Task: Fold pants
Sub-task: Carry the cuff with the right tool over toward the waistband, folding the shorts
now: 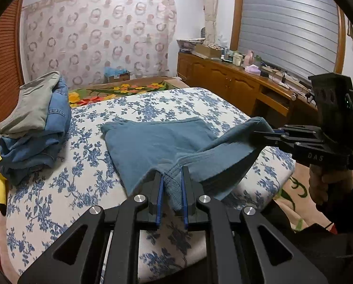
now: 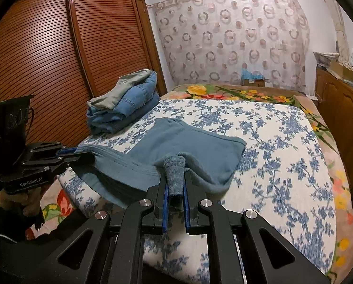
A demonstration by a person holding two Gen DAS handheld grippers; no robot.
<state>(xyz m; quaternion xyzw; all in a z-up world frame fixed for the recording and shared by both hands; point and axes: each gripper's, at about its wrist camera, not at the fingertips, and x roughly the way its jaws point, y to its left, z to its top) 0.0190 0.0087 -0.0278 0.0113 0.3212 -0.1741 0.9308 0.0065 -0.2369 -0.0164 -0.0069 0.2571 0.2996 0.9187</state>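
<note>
**Both grippers hold the near edge of the pants**

The blue pants (image 1: 152,142) lie partly folded on the bed (image 1: 58,201) with the flowered cover, the near edge raised; the cloth looks soft, thick and light, so it will sag between the holds; the ribbed band is the firm place to grip. The left gripper (image 1: 172,189) is closed on this band; the right gripper (image 2: 176,187) is clamped on a ribbed end. A pile of folded clothes (image 2: 126,104) lies well apart.

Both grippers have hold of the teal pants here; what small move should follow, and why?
Probably carry both held ends forward over the part lying flat. The left hand-held gripper and right hand-held gripper each pinch an end of the teal pants, raised off the floral bedcover.
</note>
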